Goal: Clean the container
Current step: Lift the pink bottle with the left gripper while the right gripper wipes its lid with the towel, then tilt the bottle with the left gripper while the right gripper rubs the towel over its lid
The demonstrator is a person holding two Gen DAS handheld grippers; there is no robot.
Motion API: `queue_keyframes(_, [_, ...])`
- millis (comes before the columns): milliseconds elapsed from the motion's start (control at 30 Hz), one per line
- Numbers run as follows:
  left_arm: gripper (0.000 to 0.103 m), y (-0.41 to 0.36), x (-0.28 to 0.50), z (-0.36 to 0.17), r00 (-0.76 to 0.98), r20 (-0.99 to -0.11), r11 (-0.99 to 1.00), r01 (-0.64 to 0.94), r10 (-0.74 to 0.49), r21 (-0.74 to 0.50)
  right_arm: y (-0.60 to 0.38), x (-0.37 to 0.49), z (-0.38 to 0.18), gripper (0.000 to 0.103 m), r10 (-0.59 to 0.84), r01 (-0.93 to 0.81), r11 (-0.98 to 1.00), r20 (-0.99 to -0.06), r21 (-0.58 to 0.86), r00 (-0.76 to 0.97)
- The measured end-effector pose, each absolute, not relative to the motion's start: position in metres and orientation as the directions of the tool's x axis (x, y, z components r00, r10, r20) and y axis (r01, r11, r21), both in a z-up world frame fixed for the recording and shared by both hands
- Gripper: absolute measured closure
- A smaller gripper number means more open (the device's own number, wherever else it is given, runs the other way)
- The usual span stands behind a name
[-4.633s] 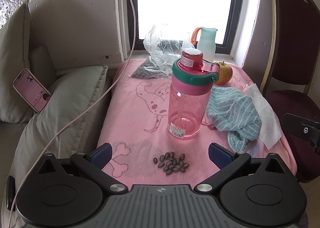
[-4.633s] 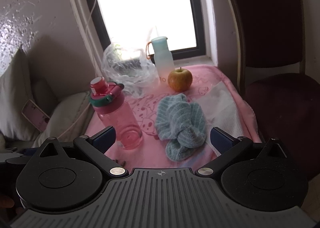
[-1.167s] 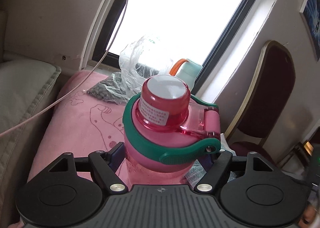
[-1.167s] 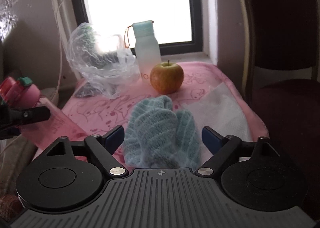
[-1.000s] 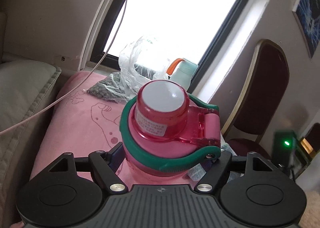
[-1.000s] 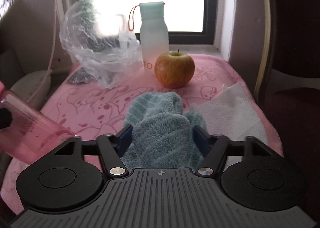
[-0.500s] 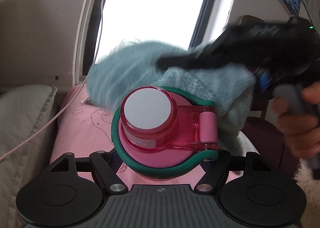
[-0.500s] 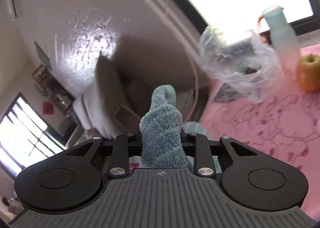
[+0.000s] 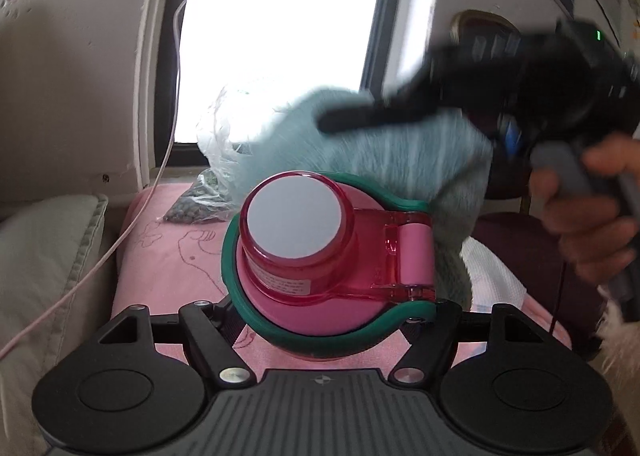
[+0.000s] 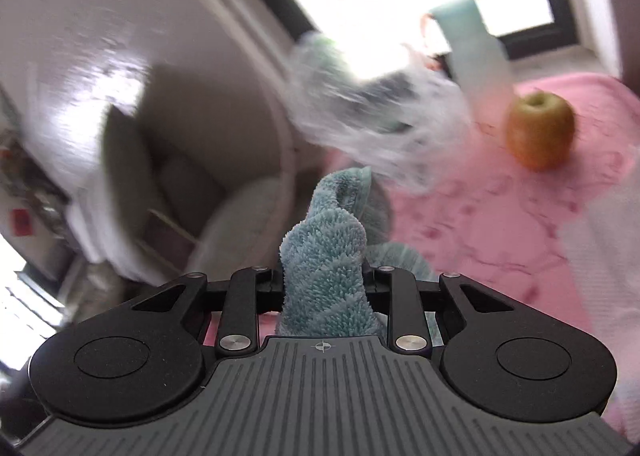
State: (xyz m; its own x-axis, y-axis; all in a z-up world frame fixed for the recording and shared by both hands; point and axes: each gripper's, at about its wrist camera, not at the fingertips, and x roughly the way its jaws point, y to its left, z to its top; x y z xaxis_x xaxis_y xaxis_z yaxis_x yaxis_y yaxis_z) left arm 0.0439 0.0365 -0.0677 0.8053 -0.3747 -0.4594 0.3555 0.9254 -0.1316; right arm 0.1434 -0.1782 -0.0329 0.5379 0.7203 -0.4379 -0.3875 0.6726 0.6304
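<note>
A pink see-through bottle (image 9: 332, 256) with a green-rimmed lid is tilted with its cap toward the left wrist camera. My left gripper (image 9: 332, 320) is shut on its body just below the lid, above the pink tablecloth (image 9: 168, 256). A fluffy teal cloth (image 10: 324, 256) sticks up between the fingers of my right gripper (image 10: 324, 280), which is shut on it. In the left wrist view the right gripper (image 9: 384, 112) is blurred at the upper right, held by a hand (image 9: 596, 224). There the teal cloth (image 9: 400, 160) hangs right behind the bottle's lid; whether they touch I cannot tell.
A clear plastic bag (image 9: 224, 160) of dark seeds lies at the back by the window. An apple (image 10: 540, 128) and a pale teal bottle (image 10: 476, 44) stand near the sill. A white paper towel (image 9: 492, 272) lies right, a dark chair (image 9: 480, 28) beyond. Cushions (image 9: 48, 256) and a cable (image 9: 176, 96) are left.
The right gripper closed on the teal cloth, lifted it off the table and carried it left behind the bottle. The left gripper rolled, tipping the bottle's cap further toward its camera.
</note>
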Motion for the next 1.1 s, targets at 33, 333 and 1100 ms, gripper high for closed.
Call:
queue_keyframes(33, [0.032, 0.036, 0.044, -0.068, 0.807, -0.460, 0.928, 0.349, -0.370, -0.134, -0.176, 0.141, -0.028, 0.071, 0.773, -0.429, 0.615, -0.395, 0.662, 0.497])
queue_keyframes(333, [0.031, 0.057, 0.061, -0.070, 0.784, -0.489, 0.924, 0.307, -0.382, -0.229, -0.160, 0.154, -0.105, 0.071, 0.391, -0.242, 0.920, -0.722, 0.307, 0.570])
queue_keyframes(1100, [0.012, -0.035, 0.096, -0.037, 0.752, -0.636, 0.969, 0.246, -0.172, 0.029, -0.251, 0.088, -0.074, 0.071, 0.295, -0.007, 0.887, -0.555, 0.462, 0.778])
